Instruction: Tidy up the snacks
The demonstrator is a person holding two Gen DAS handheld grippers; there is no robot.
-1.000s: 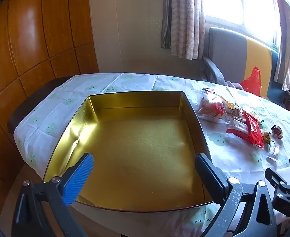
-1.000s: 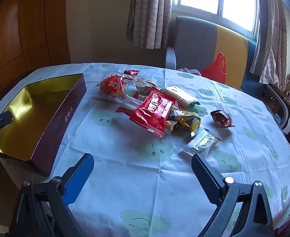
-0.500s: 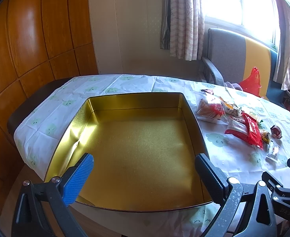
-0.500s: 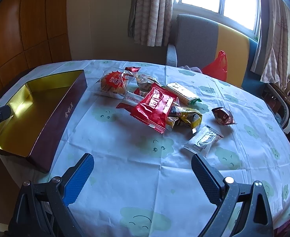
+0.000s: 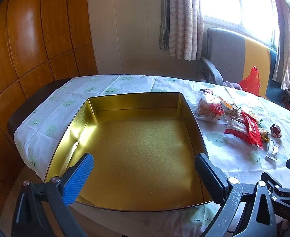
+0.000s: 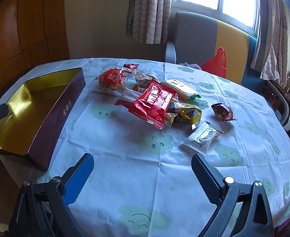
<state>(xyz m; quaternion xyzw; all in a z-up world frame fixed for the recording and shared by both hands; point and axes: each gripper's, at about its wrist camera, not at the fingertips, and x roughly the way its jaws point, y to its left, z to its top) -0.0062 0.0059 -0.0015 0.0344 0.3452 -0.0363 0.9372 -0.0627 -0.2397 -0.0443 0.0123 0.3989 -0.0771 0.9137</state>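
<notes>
An empty gold-lined tin box (image 5: 137, 144) with maroon outer walls (image 6: 65, 110) sits at the table's left. My left gripper (image 5: 144, 164) is open and empty, above the box's near part. A pile of snack packets lies right of the box: a red packet (image 6: 154, 102), a round cake in clear wrap (image 6: 111, 79), a yellow packet (image 6: 188, 113), a white sachet (image 6: 203, 136), a dark red wrapped candy (image 6: 223, 112) and a long cracker pack (image 6: 181, 89). My right gripper (image 6: 143, 165) is open and empty, above bare cloth in front of the pile.
The round table carries a white cloth with green cloud faces (image 6: 154, 177). A grey and yellow armchair (image 6: 204, 39) with a red plastic bag (image 6: 216, 62) stands behind it under the window. Wood panelling (image 5: 26, 39) lines the left wall.
Both grippers have drawn back and risen slightly, so the box and snack pile sit a little farther off. Both stay open and empty. Nothing on the table moved.
</notes>
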